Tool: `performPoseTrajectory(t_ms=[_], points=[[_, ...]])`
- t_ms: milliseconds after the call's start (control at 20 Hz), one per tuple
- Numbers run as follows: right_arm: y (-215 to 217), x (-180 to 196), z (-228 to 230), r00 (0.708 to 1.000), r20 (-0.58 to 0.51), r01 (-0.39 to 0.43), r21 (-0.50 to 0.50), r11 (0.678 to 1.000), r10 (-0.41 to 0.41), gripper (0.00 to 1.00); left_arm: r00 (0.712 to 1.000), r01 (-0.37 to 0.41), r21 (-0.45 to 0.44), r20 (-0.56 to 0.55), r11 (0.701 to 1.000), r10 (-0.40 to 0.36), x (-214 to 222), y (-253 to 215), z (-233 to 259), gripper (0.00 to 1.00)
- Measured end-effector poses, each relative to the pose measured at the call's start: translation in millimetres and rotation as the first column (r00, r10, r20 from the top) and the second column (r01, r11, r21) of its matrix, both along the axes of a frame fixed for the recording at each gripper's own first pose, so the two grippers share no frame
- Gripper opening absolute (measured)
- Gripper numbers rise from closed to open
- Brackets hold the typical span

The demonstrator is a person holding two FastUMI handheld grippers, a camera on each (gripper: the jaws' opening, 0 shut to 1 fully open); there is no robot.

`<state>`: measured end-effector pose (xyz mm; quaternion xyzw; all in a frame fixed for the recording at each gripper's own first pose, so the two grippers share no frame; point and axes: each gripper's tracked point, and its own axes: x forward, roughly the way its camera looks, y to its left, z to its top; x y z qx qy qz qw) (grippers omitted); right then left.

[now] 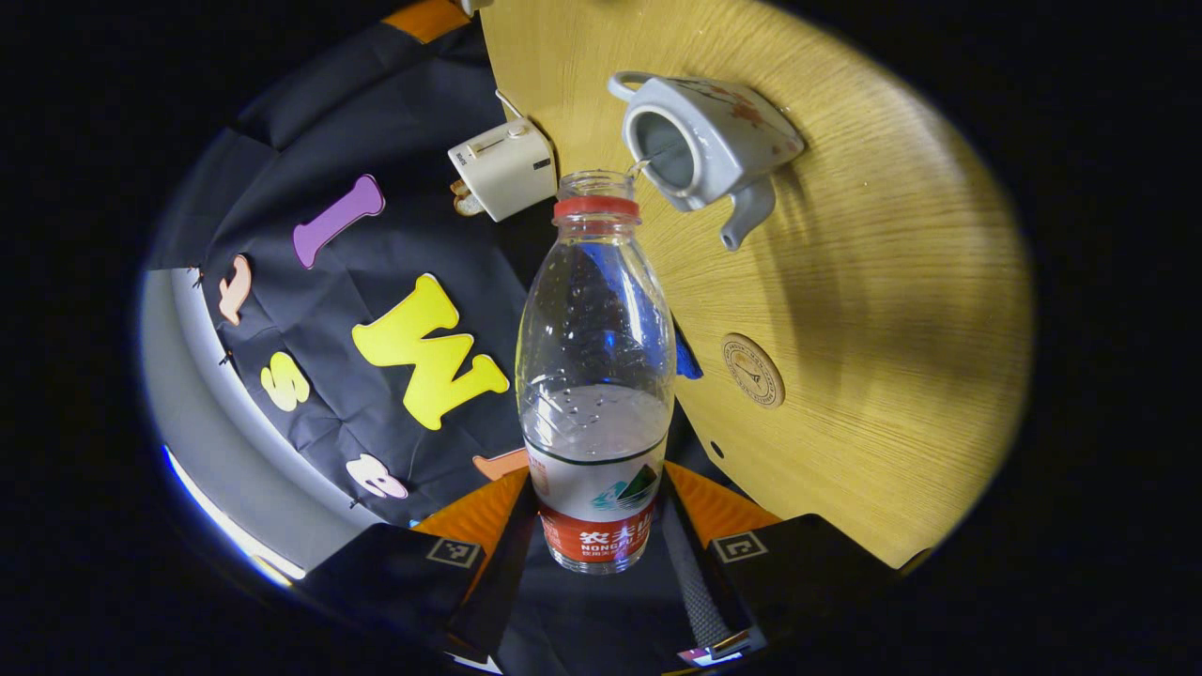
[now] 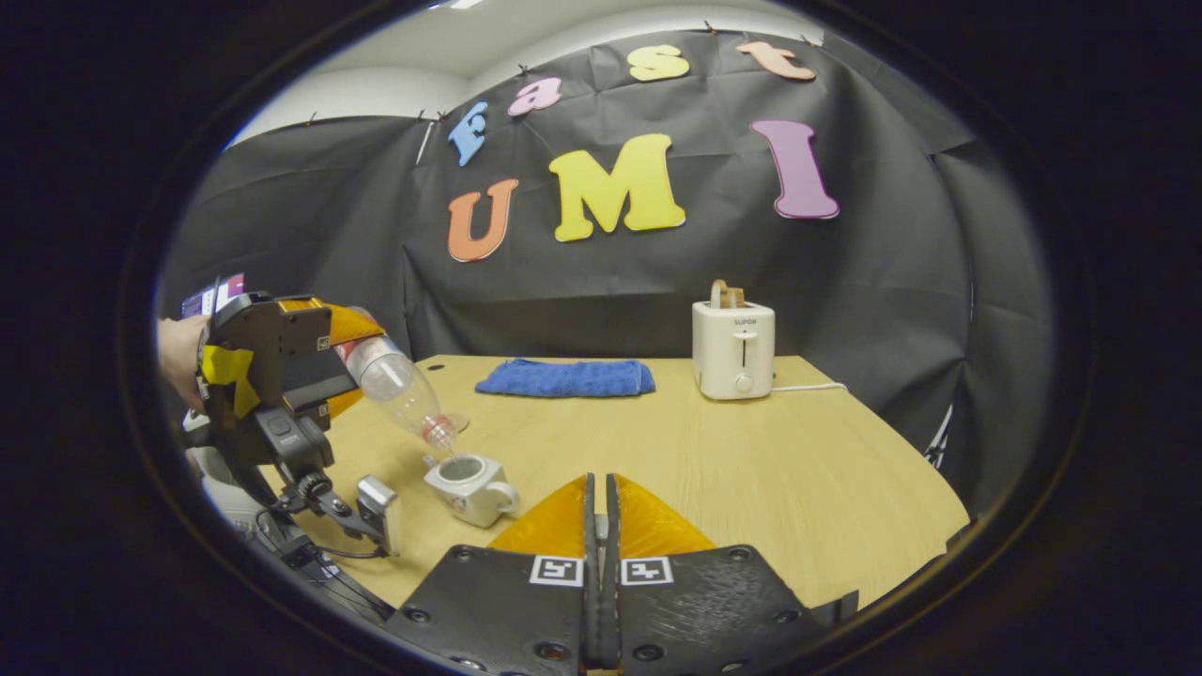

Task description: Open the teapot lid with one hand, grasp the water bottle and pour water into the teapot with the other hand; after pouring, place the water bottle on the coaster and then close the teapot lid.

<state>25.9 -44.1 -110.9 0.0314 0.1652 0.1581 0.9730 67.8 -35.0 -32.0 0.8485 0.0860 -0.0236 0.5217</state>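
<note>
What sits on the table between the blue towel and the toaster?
Nothing: in the right gripper view, bare wooden table separates the blue towel from the toaster.

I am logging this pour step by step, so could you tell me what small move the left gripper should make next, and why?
Probably hold the tilt a little longer: the water bottle, gripped by the left gripper, trickles into the open teapot, and water remains inside.
</note>
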Motion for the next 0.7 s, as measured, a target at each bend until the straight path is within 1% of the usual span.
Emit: performPoseTrajectory(t_ms=[300,400,500,600,650,700], points=[[-4,-1,2,1.000,0.004,0.013,-0.001,1.000,-0.013,0.00,1.000,0.011,-0.005,0.011,1.000,-0.011,2,-3,1,0.74],[-6,0,3,1.000,0.003,0.020,-0.001,1.000,-0.020,0.00,1.000,0.018,-0.022,0.018,1.000,-0.018,3,-3,1,0.74],[-7,0,2,1.000,0.002,0.028,-0.001,1.000,-0.028,0.00,1.000,0.024,-0.065,0.019,0.998,-0.023,3,-2,-5,0.74],[-7,-1,4,1.000,0.002,0.030,0.001,1.000,-0.030,0.00,0.999,0.034,-0.130,0.031,0.991,-0.030,4,-2,-5,0.74],[-5,-2,5,1.000,-0.001,0.023,0.014,1.000,-0.023,0.00,0.999,0.033,-0.180,0.037,0.983,-0.027,4,1,-7,0.74],[-4,-1,6,1.000,-0.007,0.023,0.029,0.999,-0.023,0.00,0.999,0.024,-0.247,0.027,0.969,-0.018,5,3,-13,0.74]])
